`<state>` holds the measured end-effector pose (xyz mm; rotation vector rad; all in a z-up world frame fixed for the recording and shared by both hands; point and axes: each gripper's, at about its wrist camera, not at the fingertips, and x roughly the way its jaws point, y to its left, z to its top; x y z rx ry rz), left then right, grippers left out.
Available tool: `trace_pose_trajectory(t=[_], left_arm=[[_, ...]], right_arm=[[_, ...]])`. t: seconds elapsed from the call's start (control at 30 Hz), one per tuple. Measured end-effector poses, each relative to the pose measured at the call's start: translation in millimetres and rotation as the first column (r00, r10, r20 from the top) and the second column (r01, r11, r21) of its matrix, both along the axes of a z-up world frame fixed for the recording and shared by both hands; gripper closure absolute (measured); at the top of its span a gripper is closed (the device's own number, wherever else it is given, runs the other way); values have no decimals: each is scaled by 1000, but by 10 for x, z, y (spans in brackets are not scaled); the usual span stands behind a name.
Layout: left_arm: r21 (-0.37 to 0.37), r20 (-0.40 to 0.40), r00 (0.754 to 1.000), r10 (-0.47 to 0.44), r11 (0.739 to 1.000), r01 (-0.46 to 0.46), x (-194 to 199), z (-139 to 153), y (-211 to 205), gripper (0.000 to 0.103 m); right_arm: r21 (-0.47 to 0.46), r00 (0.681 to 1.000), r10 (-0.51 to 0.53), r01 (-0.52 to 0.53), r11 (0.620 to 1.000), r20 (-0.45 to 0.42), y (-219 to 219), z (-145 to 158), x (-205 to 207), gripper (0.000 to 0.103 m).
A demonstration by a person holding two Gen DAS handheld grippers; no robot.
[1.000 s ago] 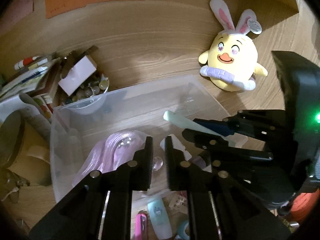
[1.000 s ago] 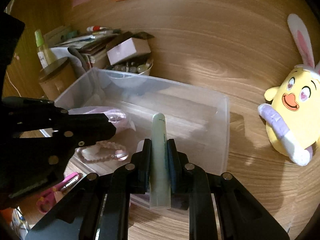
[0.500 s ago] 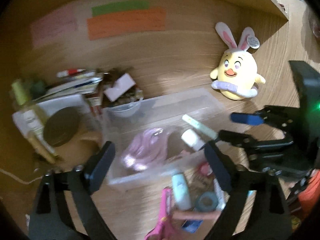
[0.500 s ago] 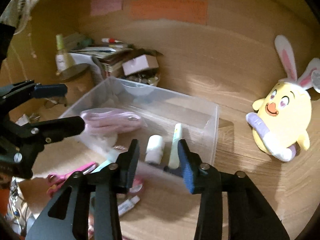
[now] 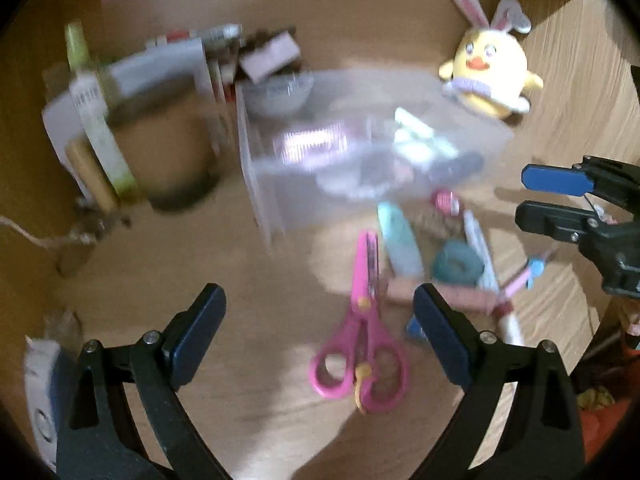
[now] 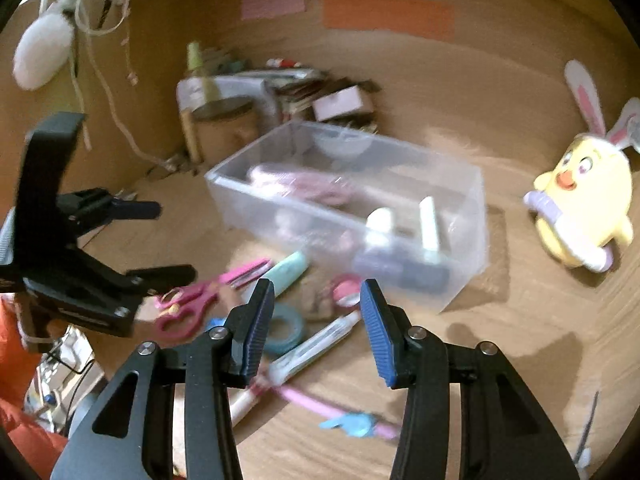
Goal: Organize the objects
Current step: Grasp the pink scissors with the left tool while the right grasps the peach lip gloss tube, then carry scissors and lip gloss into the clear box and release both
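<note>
A clear plastic bin stands on the wooden desk and holds a pink bundle, a white tube and a pale green stick. In front of it lie pink scissors, a mint tube, a teal tape roll and a white pen. My left gripper is open and empty above the scissors. My right gripper is open and empty above the tape roll and pen. The bin also shows in the left wrist view.
A yellow bunny plush sits right of the bin. Behind the bin's left end are a round brown canister, a green bottle, stacked books and a small box. A pink-and-blue stick lies near the front.
Both grippers have opened and pulled back from the bin. The pale green stick that my right gripper held now lies in the bin.
</note>
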<state>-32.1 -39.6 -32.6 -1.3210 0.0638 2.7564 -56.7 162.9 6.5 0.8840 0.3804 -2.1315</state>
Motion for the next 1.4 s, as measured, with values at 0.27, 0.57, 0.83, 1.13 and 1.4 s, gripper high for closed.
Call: trace_pose_trajectory(t=[0.27, 0.57, 0.83, 1.13, 1.4], left_arm=[[36, 66, 998, -20, 999, 17, -3, -286, 49, 40], [29, 49, 999, -22, 999, 21, 119, -292, -57, 64], [18, 63, 998, -31, 999, 30, 183, -283, -147, 64], [-22, 22, 1000, -21, 1000, 22, 46, -298, -54, 85], [22, -32, 999, 33, 999, -33, 179, -114, -170, 85]], right_arm=[[54, 993, 105, -108, 993, 50, -267, -262, 242, 63], [119, 981, 191, -195, 974, 45, -591, -394, 297, 80], [199, 979, 197, -205, 958, 58, -737, -530, 250, 80], [190, 979, 191, -201, 961, 71, -755, -609, 236, 89], [88, 988, 133, -140, 986, 75, -593, -503, 181, 89]])
